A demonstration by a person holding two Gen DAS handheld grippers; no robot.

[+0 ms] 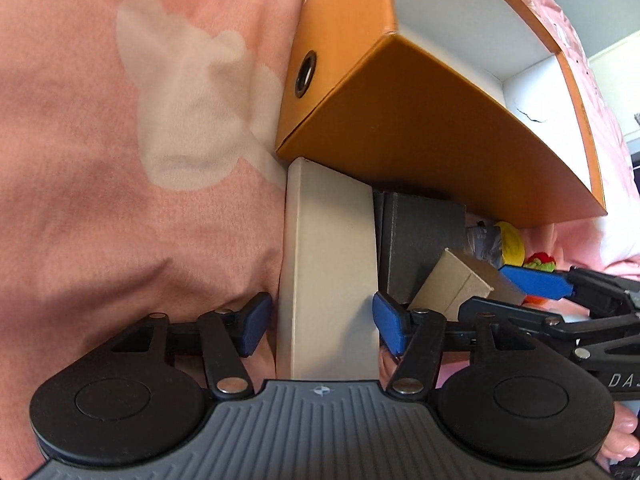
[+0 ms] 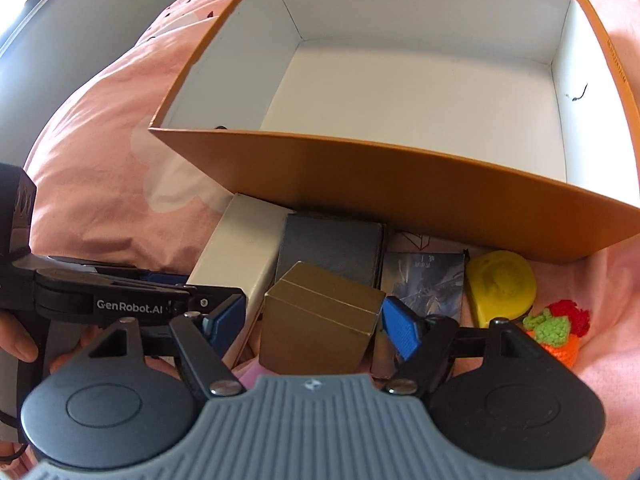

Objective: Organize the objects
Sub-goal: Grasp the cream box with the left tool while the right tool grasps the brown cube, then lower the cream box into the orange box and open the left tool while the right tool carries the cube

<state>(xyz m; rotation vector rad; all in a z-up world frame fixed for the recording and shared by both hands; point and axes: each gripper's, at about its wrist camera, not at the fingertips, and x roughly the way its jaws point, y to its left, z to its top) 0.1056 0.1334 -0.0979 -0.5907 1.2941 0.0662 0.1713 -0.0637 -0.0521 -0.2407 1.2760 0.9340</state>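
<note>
Underneath: pink bedspread (image 2: 100, 152), white bunny print (image 1: 192, 100); grey wall (image 2: 100, 12) behind.

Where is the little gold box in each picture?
Left wrist view: the gold box is at lower right, beside the white box, at the right gripper.
Right wrist view: it sits low in the middle, between the blue fingers.
Shared landmark: the big orange box behind it.

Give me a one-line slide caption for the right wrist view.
Right gripper open around a gold box on pink bedding, before an empty orange storage box.
</note>
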